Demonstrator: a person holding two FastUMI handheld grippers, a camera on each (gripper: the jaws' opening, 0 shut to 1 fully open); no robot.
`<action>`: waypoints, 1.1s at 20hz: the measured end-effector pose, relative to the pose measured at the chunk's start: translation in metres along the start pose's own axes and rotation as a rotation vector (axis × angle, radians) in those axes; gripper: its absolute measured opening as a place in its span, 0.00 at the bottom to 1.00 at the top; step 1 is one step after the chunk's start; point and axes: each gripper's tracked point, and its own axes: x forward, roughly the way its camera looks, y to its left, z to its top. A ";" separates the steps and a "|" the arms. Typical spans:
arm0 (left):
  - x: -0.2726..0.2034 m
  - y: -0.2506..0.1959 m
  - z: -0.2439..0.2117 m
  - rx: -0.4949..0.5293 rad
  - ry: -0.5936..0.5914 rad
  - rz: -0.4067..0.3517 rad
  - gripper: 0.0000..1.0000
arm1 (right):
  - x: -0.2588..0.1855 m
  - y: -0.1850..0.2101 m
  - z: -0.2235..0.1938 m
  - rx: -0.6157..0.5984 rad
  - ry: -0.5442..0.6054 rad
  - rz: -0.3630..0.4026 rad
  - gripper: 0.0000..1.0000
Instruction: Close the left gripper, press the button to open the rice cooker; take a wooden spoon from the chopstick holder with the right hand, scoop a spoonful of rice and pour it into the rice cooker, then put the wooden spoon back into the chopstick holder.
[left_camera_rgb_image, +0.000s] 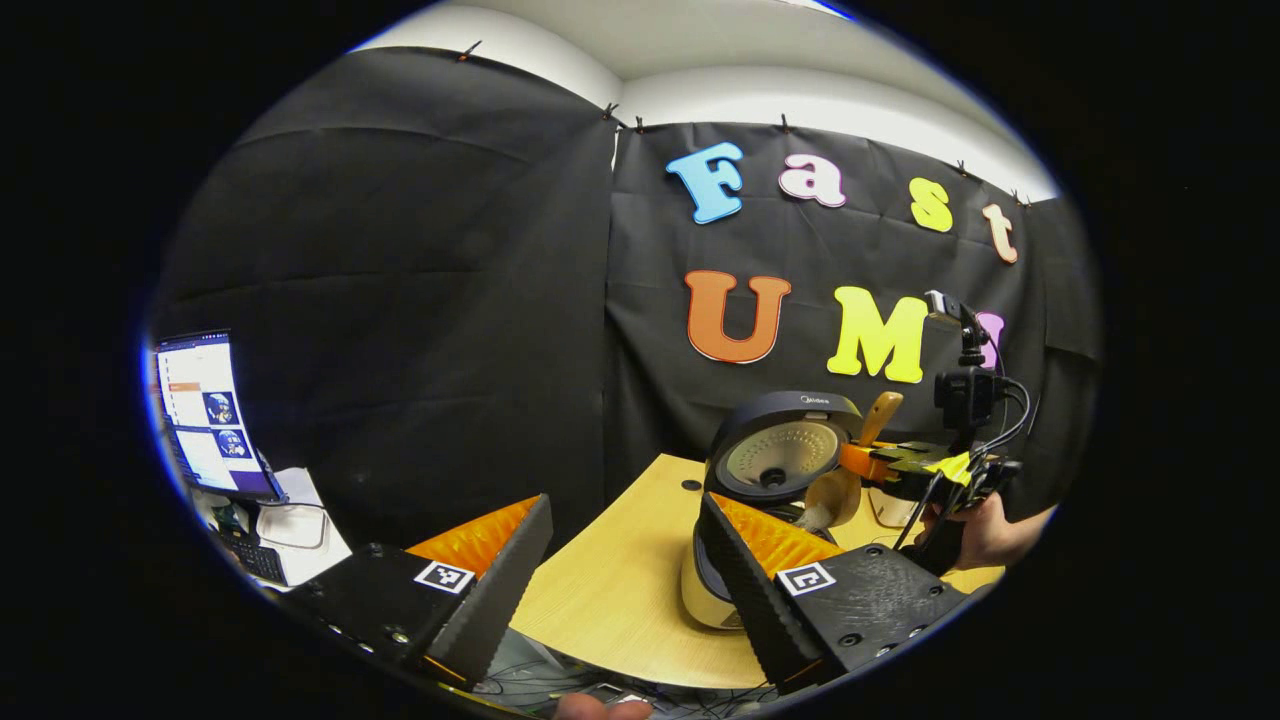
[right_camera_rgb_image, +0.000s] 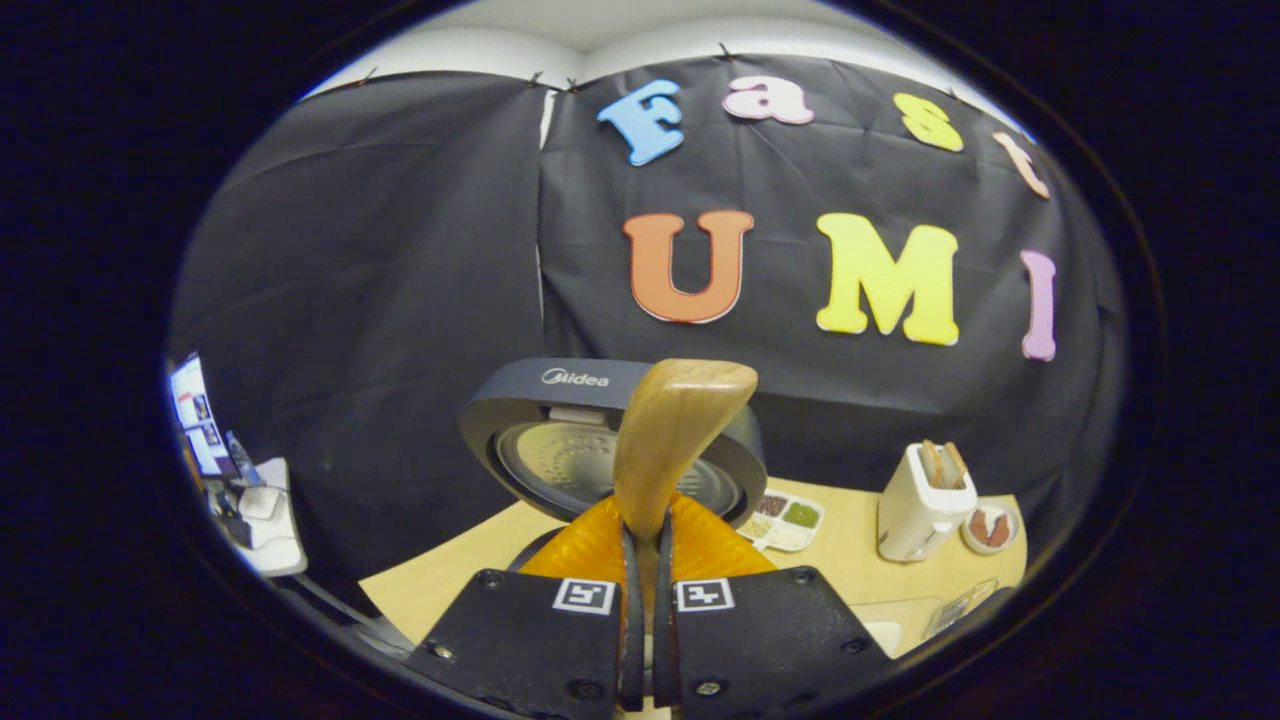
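Nearest in the right gripper view, the right gripper (right_camera_rgb_image: 645, 590) was clamped narrowly on the handle of the wooden spoon (right_camera_rgb_image: 672, 430), which stood upright between its fingers. Just beyond it the rice cooker (right_camera_rgb_image: 560, 400) stood with its lid raised. By my judgement the pouring step was in hand; whether any rice lay in the spoon could not be told. Next the spoon would need carrying right to the chopstick holder (right_camera_rgb_image: 918, 510), which stood farther back on the table (right_camera_rgb_image: 850, 560) beside a divided tray (right_camera_rgb_image: 788, 520) and a small bowl (right_camera_rgb_image: 988, 526).

In the left gripper view, the left gripper (left_camera_rgb_image: 625, 560) hung wide and empty at the table's near edge. Farther off it showed what the other view hid: the spoon's bowl tipped down at the cooker's open mouth, and the hand (left_camera_rgb_image: 985, 535) holding the right gripper. A monitor (left_camera_rgb_image: 205, 415) stood far left.
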 end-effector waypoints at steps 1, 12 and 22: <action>0.000 -0.002 0.000 -0.001 -0.001 -0.002 0.95 | -0.001 0.003 0.001 -0.036 -0.009 0.001 0.09; -0.003 -0.008 0.001 0.003 -0.007 -0.003 0.95 | -0.014 0.005 0.005 -0.201 -0.044 0.018 0.09; -0.006 -0.059 0.008 -0.013 -0.003 -0.072 0.95 | -0.055 -0.035 0.017 0.131 -0.007 0.073 0.09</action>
